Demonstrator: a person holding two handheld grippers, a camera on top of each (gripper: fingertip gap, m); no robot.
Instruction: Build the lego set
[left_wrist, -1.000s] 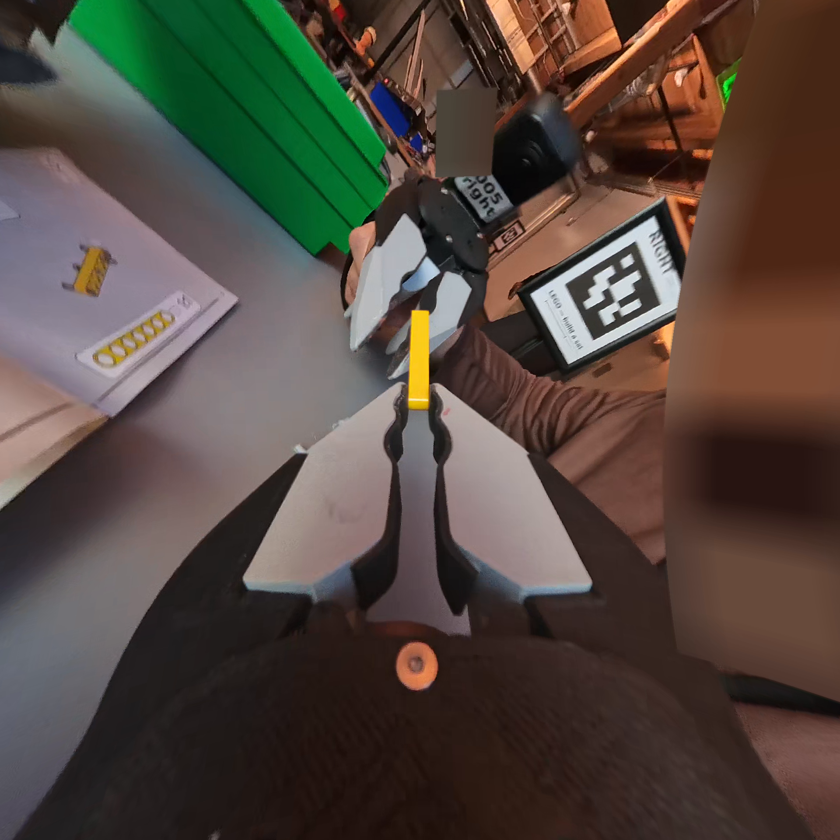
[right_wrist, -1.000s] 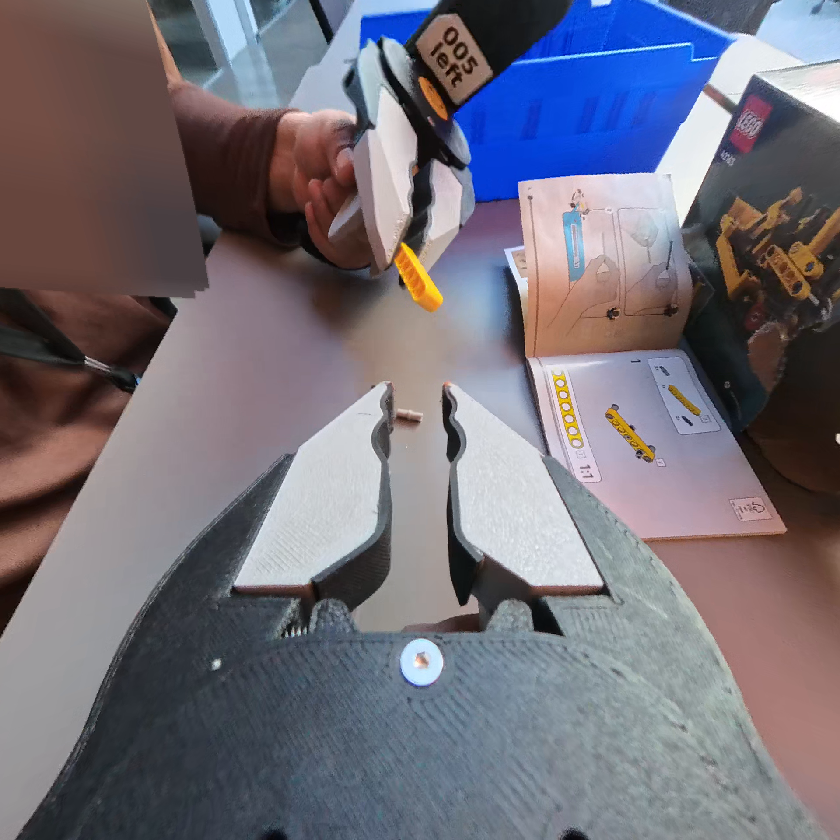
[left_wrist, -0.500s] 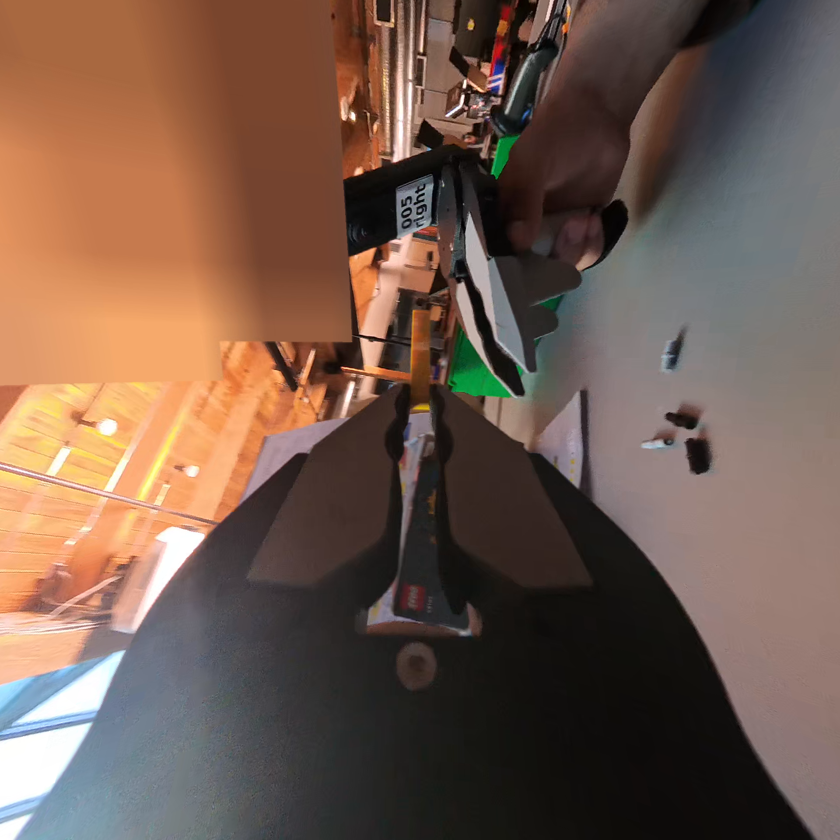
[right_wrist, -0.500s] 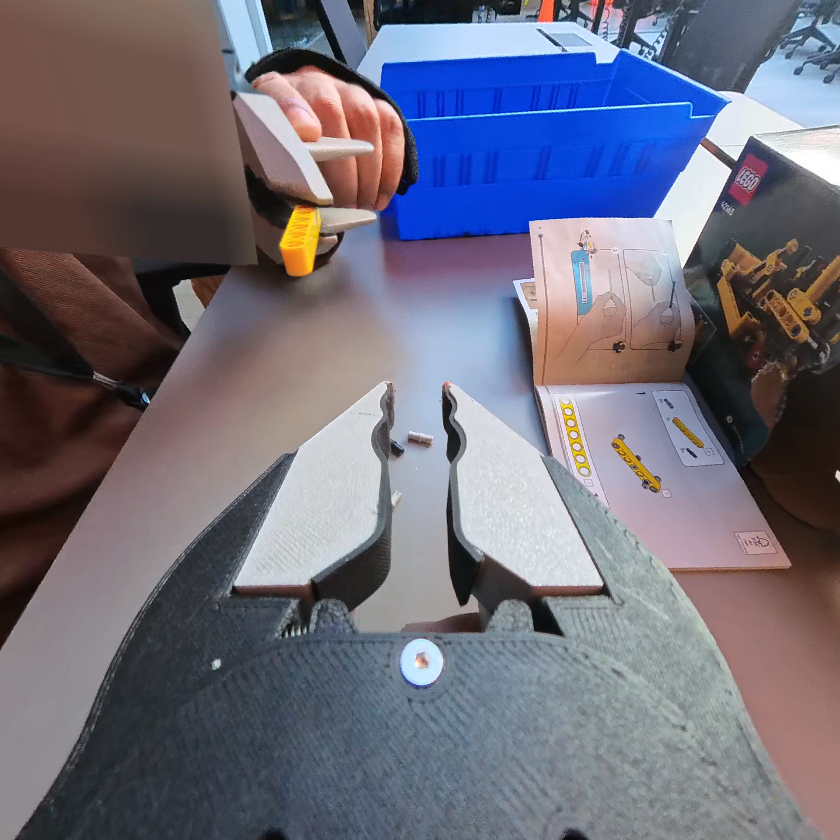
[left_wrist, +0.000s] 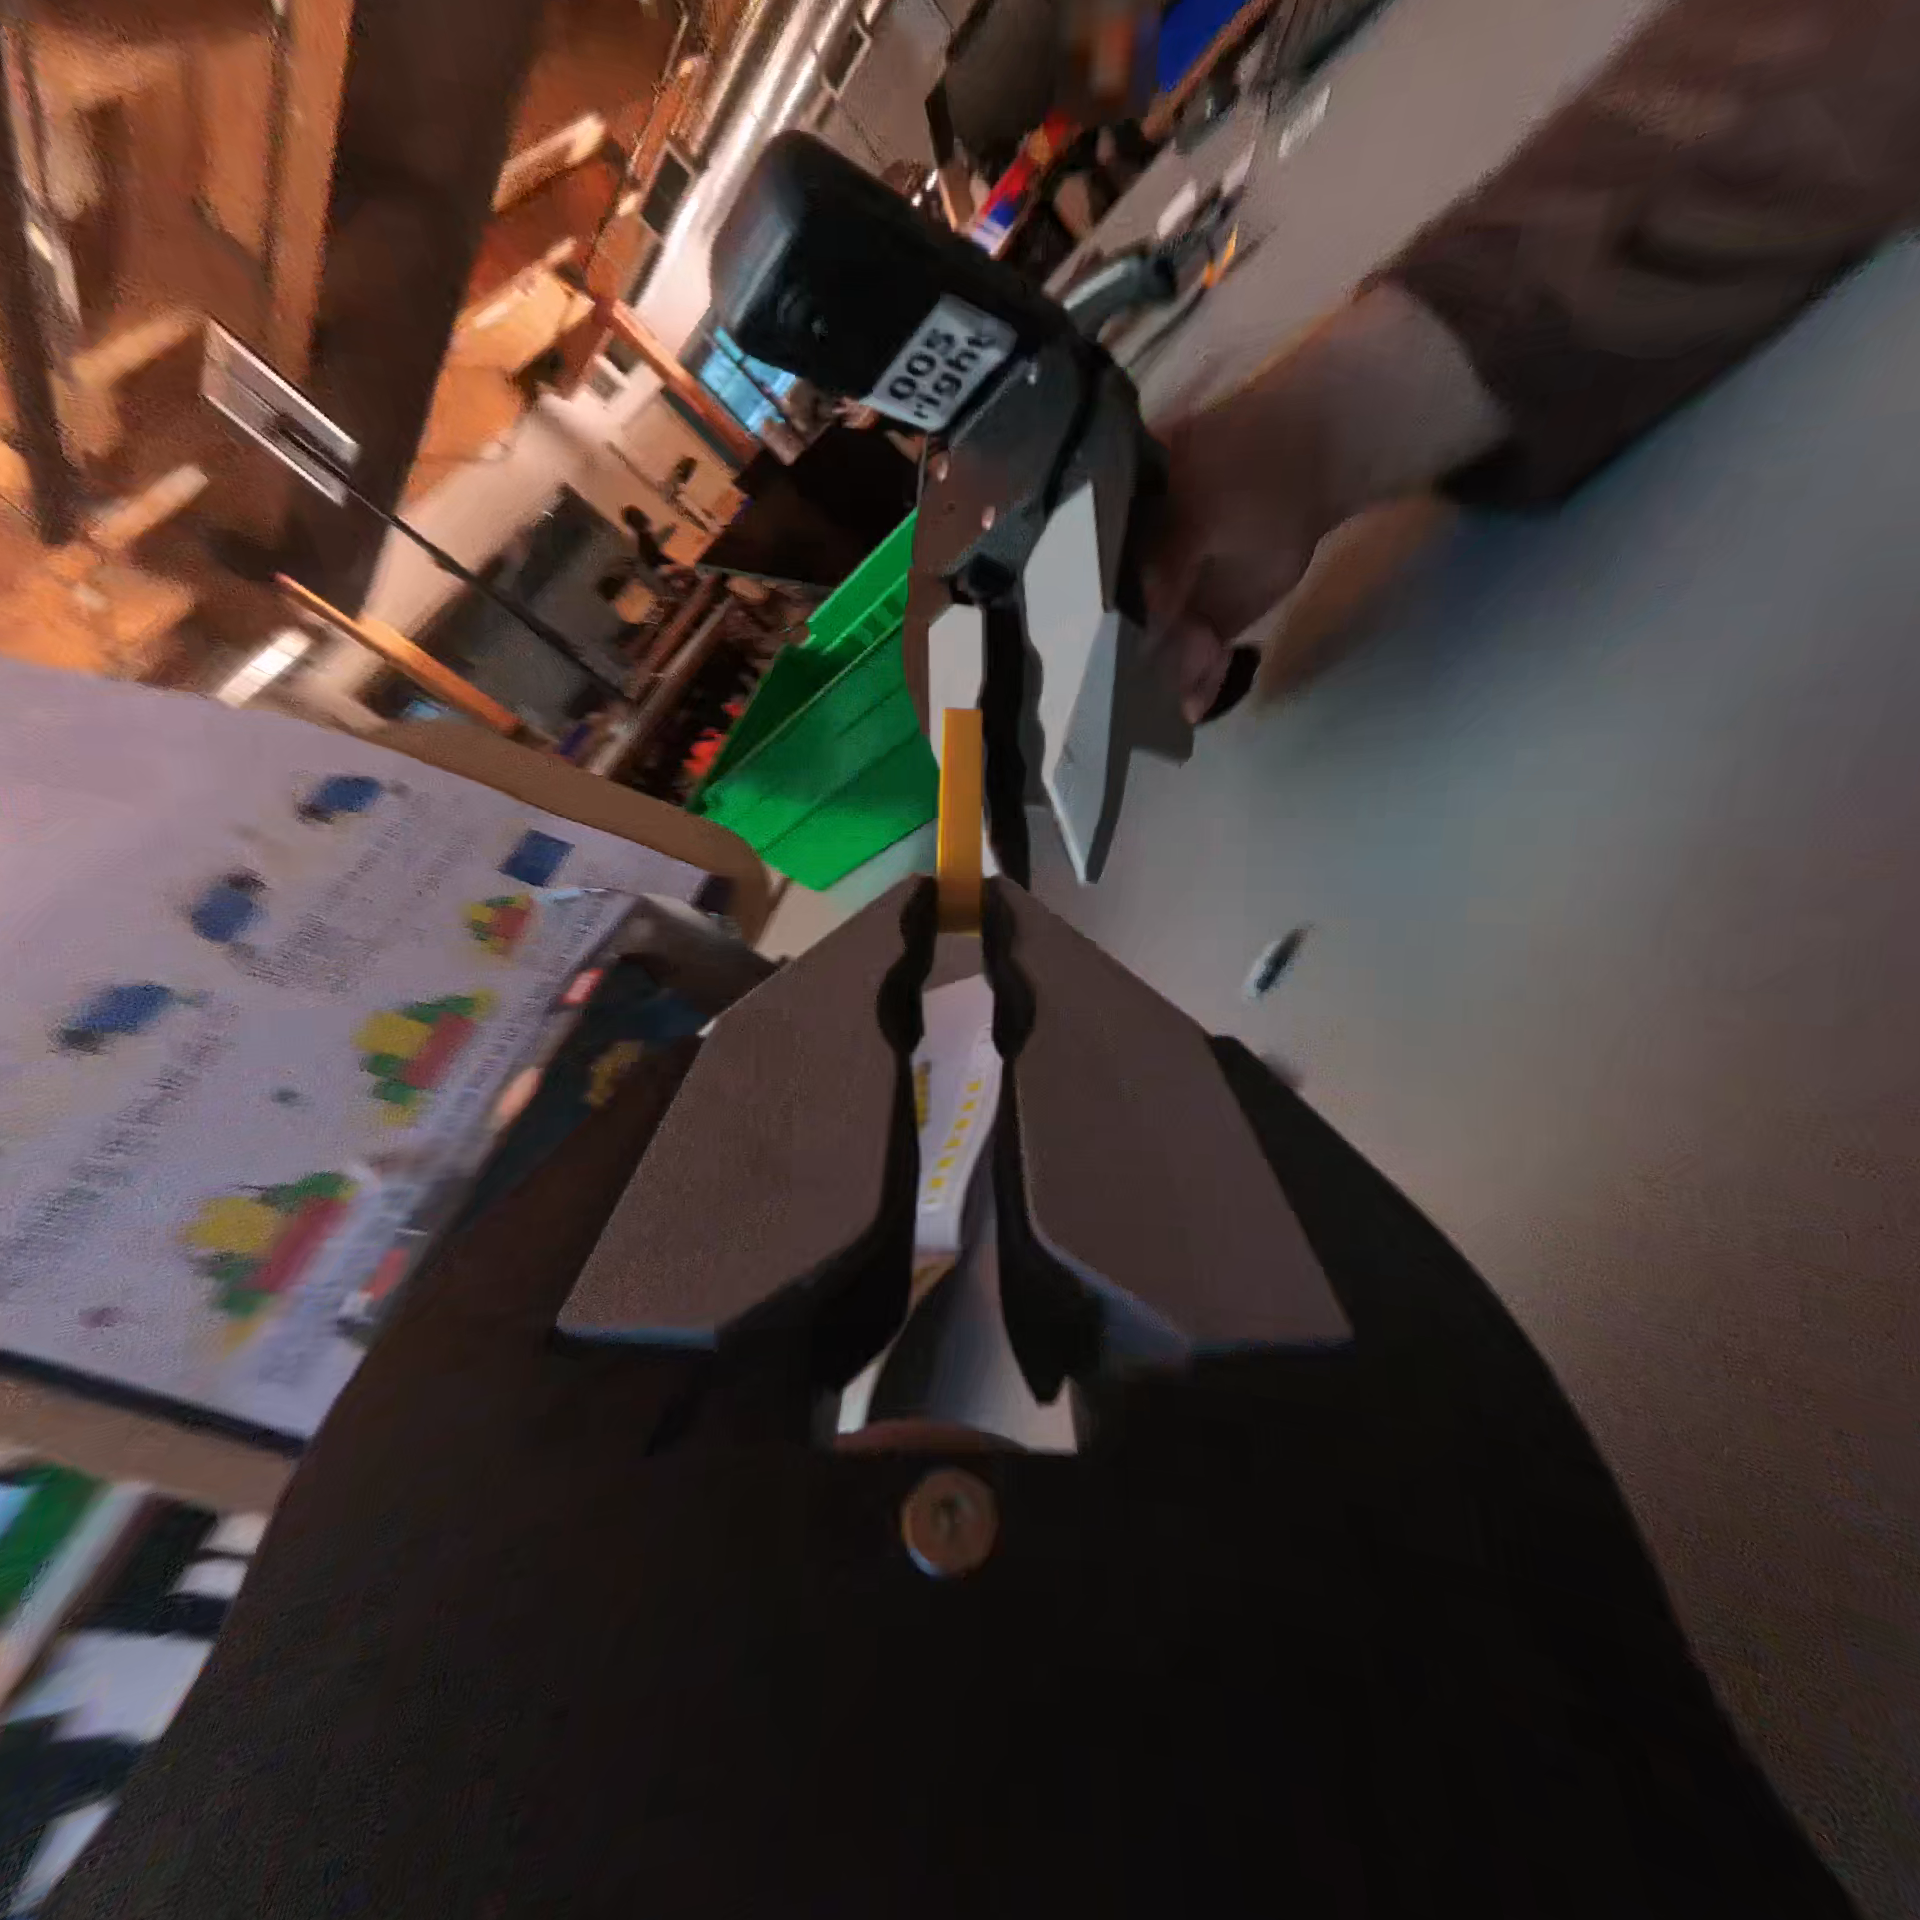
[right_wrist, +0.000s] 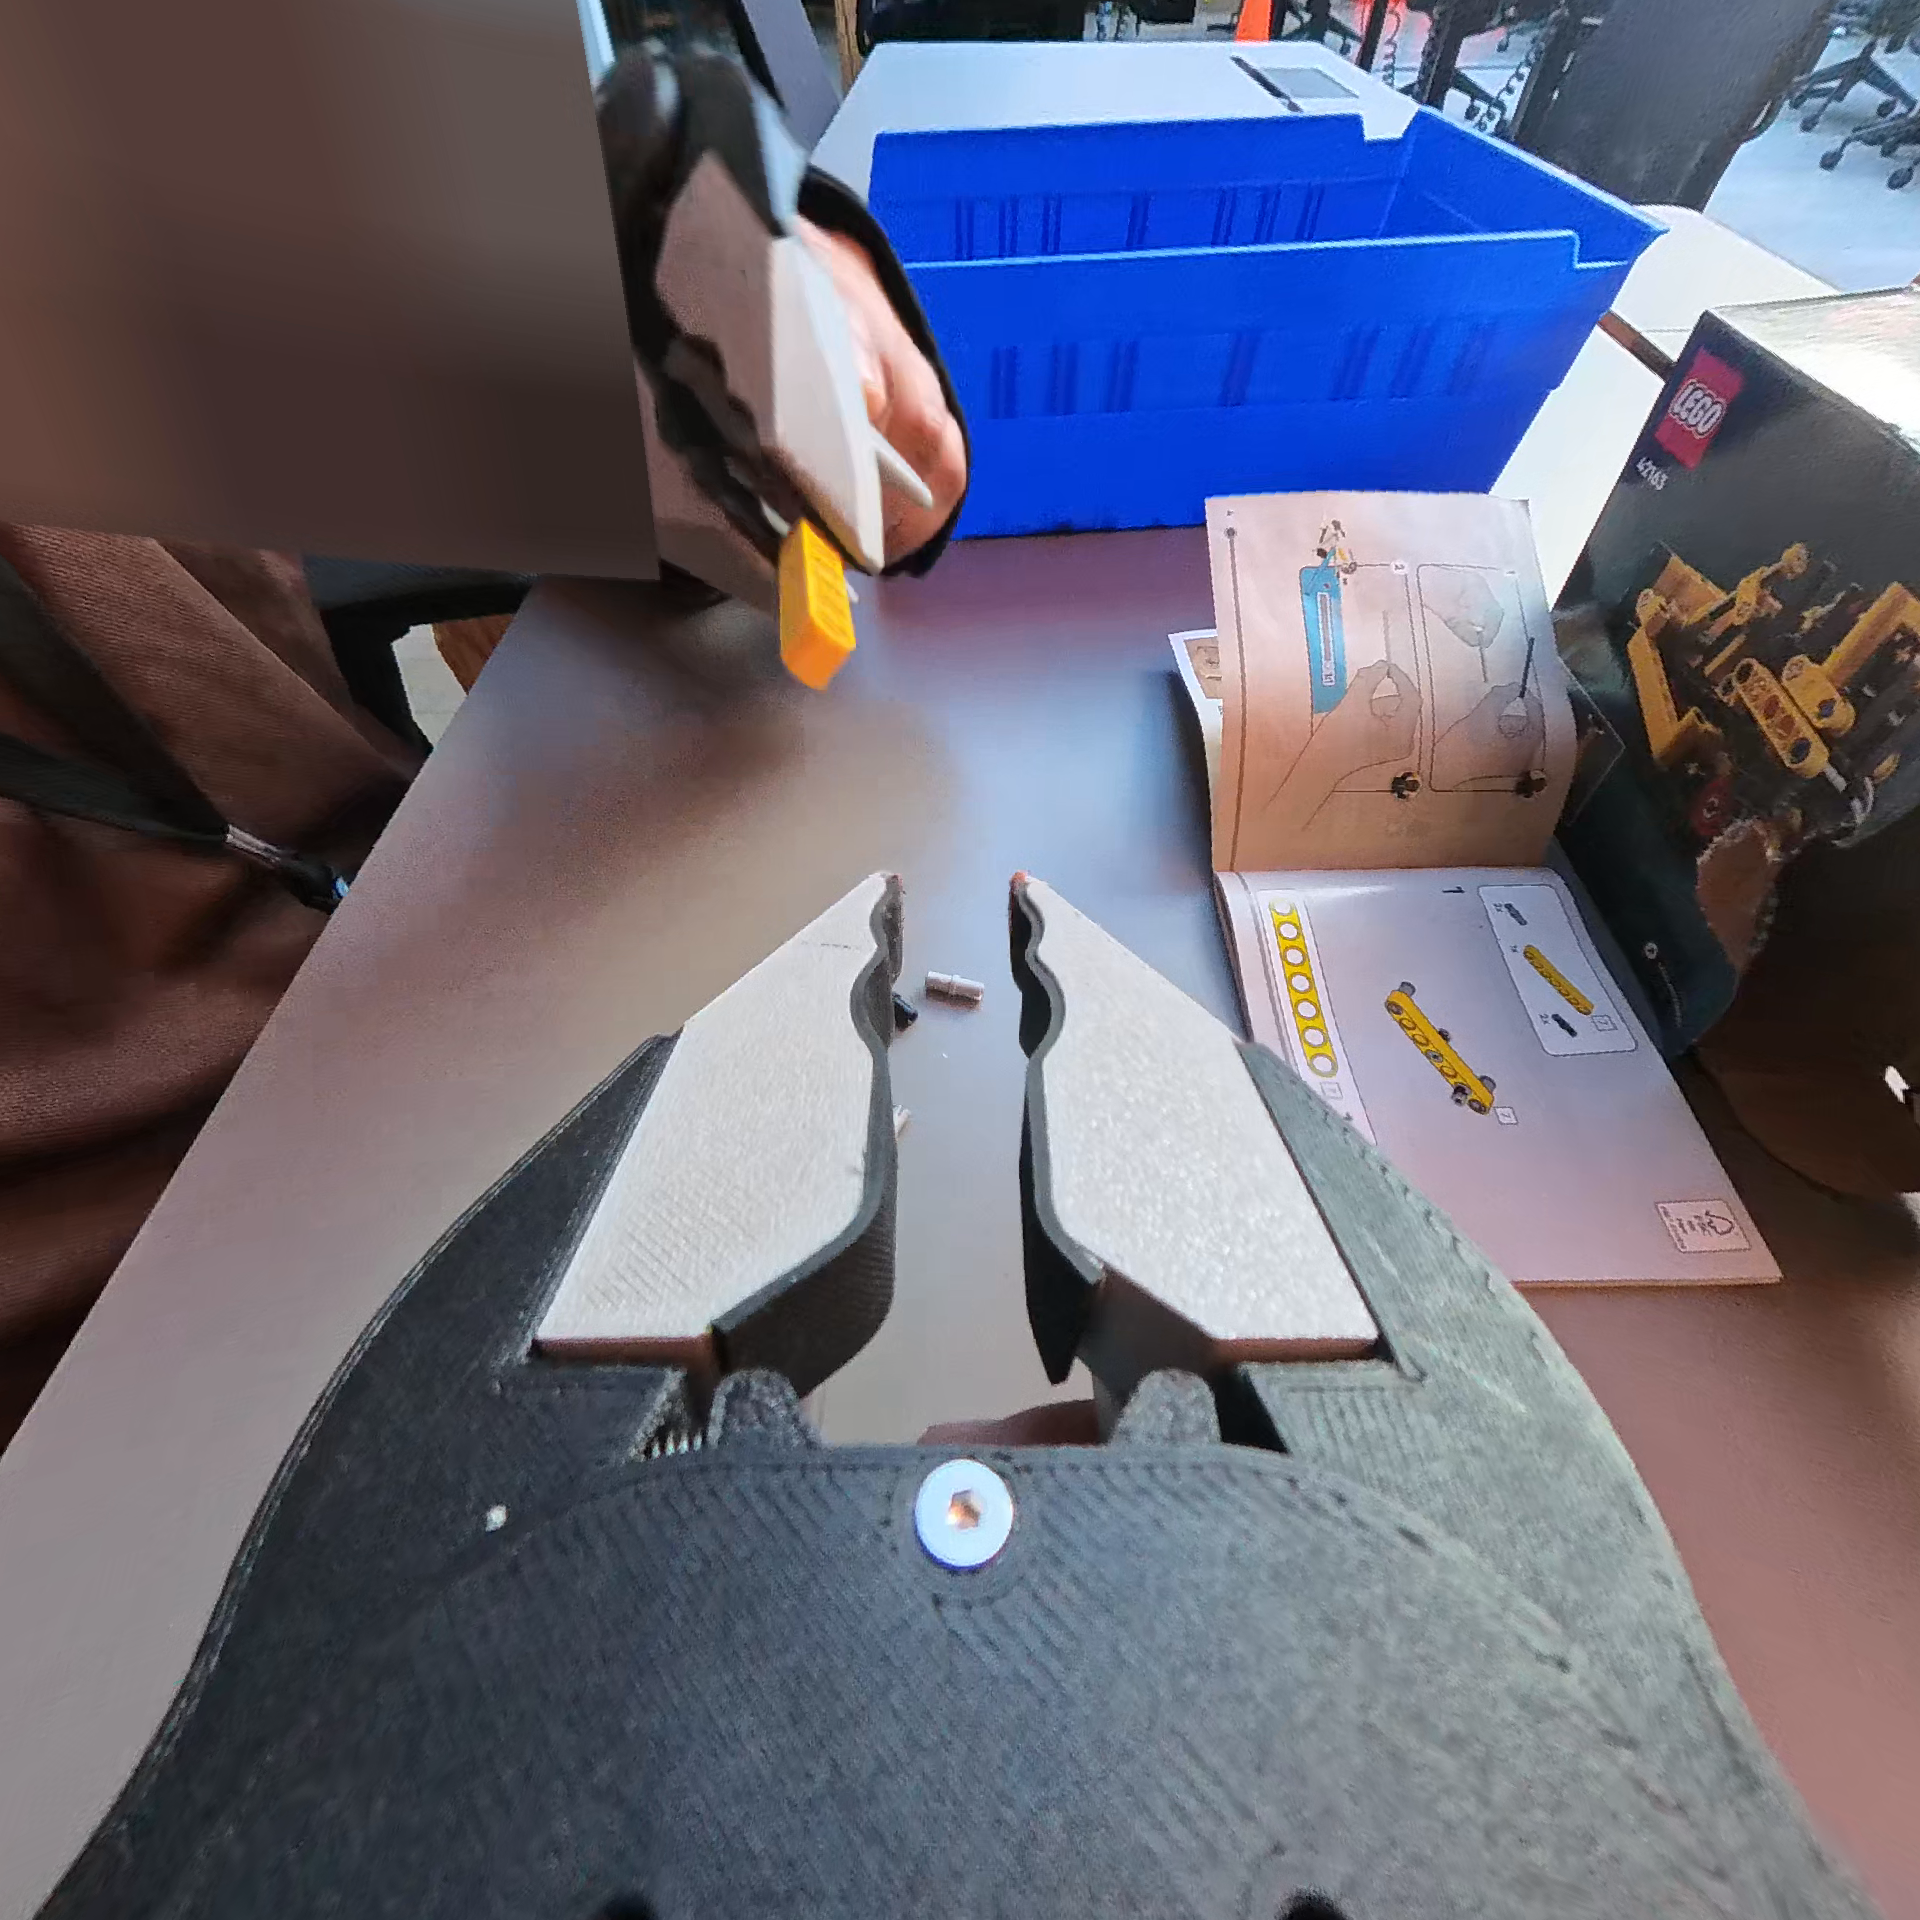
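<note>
Lego beam (left_wrist: 959, 805), yellow and perforated, sits pinched by one end between the tips of the left tool (left_wrist: 957, 914), held in the air above the counter's (right_wrist: 644, 831) far left part; in the right wrist view the same beam (right_wrist: 815, 608) hangs down from the left tool (right_wrist: 831, 540), clear of the surface. The right tool (right_wrist: 954, 883) hovers low over the middle of the counter with its fingers spread and nothing between them. A small grey pin (right_wrist: 953, 987) lies on the counter in that gap, and a black pin (right_wrist: 902, 1010) lies just beside the left finger. An open instruction booklet (right_wrist: 1455, 1039) lies near the right edge, with the Lego box (right_wrist: 1766, 644) standing behind it. A blue bin (right_wrist: 1226, 312) stands at the far edge.
</note>
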